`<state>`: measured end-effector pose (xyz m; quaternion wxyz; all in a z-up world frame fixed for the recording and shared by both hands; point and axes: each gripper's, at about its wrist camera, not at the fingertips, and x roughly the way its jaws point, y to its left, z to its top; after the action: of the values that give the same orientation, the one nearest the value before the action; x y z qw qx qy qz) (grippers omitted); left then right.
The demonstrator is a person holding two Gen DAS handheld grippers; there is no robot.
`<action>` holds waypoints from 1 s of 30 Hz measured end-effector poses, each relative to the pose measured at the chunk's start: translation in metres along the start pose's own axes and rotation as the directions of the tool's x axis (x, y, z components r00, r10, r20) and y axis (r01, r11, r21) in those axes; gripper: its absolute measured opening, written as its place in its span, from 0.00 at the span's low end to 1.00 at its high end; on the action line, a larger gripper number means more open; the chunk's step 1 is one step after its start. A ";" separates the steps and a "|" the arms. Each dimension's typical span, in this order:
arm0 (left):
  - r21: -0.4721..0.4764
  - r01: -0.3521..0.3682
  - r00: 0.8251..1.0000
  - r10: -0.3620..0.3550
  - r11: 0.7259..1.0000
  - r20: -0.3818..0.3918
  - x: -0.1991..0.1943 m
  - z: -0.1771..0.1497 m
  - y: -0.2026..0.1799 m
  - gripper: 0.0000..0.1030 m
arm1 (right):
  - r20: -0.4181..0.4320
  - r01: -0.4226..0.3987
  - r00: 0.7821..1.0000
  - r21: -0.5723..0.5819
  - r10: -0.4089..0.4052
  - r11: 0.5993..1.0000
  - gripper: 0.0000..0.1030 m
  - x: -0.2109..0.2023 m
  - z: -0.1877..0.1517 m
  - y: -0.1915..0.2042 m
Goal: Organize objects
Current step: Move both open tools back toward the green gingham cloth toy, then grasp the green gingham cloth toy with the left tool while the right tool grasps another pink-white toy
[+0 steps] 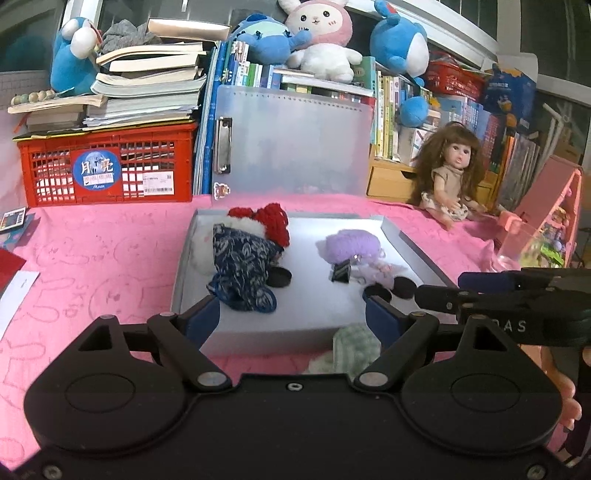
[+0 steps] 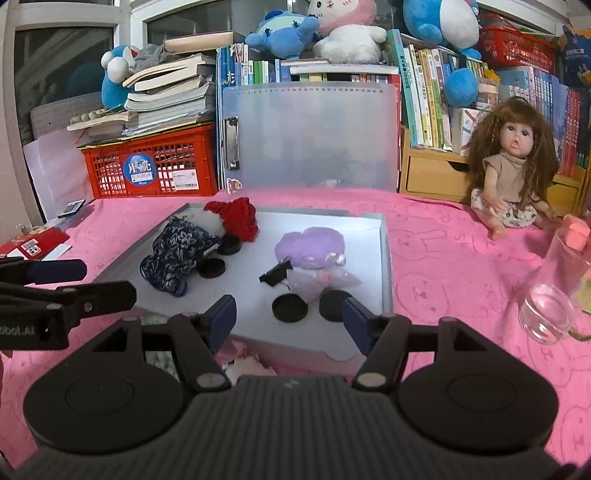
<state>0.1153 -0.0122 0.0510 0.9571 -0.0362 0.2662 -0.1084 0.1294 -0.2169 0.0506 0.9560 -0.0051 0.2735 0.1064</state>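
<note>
a pink cloth (image 2: pixel 443 236) printed with faint outline figures covers the whole work surface. along its far edge stand a red plastic crate (image 1: pixel 107 166) topped with an untidy stack of books (image 1: pixel 147 88), a frosted translucent clipboard (image 2: pixel 310 140) propped upright, and a row of upright books (image 2: pixel 428 88) over a small wooden drawer unit (image 2: pixel 432 173). plush toys (image 1: pixel 321 40) sit on top of the books. behind them run white window frames (image 2: pixel 70 18) with dark panes. the lighting is dim and even, with a cool cast.
</note>
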 end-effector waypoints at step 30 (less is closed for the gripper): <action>-0.013 0.074 0.989 -0.075 0.997 -0.129 0.012 -0.040 -0.036 0.31 | -0.025 -0.006 1.000 0.066 0.008 0.998 0.74 -0.016 -0.027 -0.014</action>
<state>0.0978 -0.0506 0.0157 0.9329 -0.0429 0.3267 -0.1452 0.1051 -0.2357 0.0350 0.9517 0.0260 0.2890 0.1006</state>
